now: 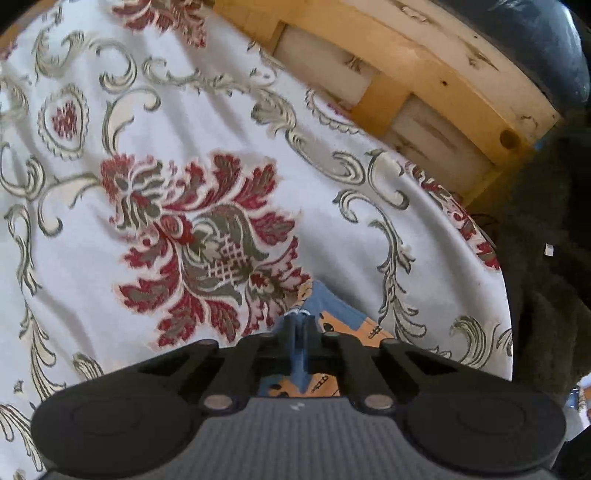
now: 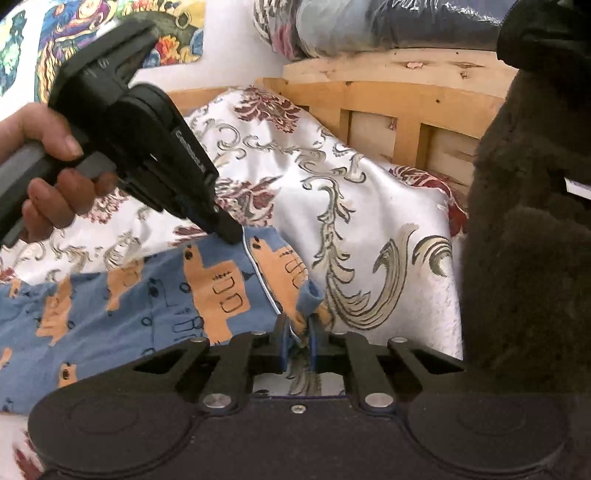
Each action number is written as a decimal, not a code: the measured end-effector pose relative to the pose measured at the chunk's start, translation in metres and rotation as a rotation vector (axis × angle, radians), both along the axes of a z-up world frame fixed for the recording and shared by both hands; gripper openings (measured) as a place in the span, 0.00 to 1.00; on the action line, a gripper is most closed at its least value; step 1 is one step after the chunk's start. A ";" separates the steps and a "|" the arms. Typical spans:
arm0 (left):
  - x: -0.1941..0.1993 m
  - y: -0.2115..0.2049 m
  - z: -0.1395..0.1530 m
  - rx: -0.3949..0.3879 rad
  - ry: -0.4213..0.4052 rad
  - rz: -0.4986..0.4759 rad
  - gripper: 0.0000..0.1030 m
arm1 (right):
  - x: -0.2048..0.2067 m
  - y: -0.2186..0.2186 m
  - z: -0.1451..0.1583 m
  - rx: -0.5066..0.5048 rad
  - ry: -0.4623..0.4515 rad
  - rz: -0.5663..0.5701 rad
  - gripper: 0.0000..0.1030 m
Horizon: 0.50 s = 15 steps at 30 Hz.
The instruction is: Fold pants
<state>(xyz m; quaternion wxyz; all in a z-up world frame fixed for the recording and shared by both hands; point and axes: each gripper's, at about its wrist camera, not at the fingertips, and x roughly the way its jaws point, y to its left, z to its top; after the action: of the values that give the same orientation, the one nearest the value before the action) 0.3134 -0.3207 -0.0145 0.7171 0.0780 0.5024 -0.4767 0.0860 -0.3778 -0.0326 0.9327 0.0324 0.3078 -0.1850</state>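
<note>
The pants (image 2: 155,295) are blue with orange animal prints and lie on a white bedspread with red and grey floral patterns (image 2: 369,229). My right gripper (image 2: 298,332) is shut on a corner of the pants at their right end. My left gripper (image 2: 236,232), seen in the right wrist view, is shut on the pants' upper edge, held by a hand. In the left wrist view the left gripper (image 1: 298,314) pinches the blue fabric (image 1: 332,314), most of it hidden below the fingers.
A wooden bed frame (image 2: 388,99) runs along the back. A dark furry blanket (image 2: 524,240) lies at the right. Bagged bedding (image 2: 369,26) sits on top of the frame. The bedspread (image 1: 184,184) spreads to the left.
</note>
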 end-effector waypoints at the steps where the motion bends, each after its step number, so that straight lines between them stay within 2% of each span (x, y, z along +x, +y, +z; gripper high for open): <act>1: -0.003 -0.002 0.000 0.012 -0.021 -0.003 0.03 | 0.002 -0.002 -0.002 0.001 0.013 -0.002 0.11; 7: -0.019 -0.010 0.004 0.048 -0.138 -0.047 0.03 | 0.001 0.000 -0.006 -0.026 0.026 -0.002 0.14; 8: -0.019 -0.011 0.002 0.063 -0.144 -0.053 0.04 | 0.002 0.001 -0.007 -0.033 0.036 0.002 0.17; 12: -0.021 -0.014 -0.015 0.126 -0.146 -0.033 0.09 | 0.004 0.000 -0.011 -0.039 0.050 0.003 0.19; 15: -0.027 -0.014 -0.016 0.114 -0.195 -0.013 0.11 | -0.001 0.009 -0.006 -0.127 0.018 0.009 0.28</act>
<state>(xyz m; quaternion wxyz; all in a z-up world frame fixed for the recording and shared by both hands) 0.2867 -0.3344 -0.0301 0.7539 0.1683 0.4559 -0.4421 0.0850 -0.3690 -0.0385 0.9308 -0.0299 0.3041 -0.2004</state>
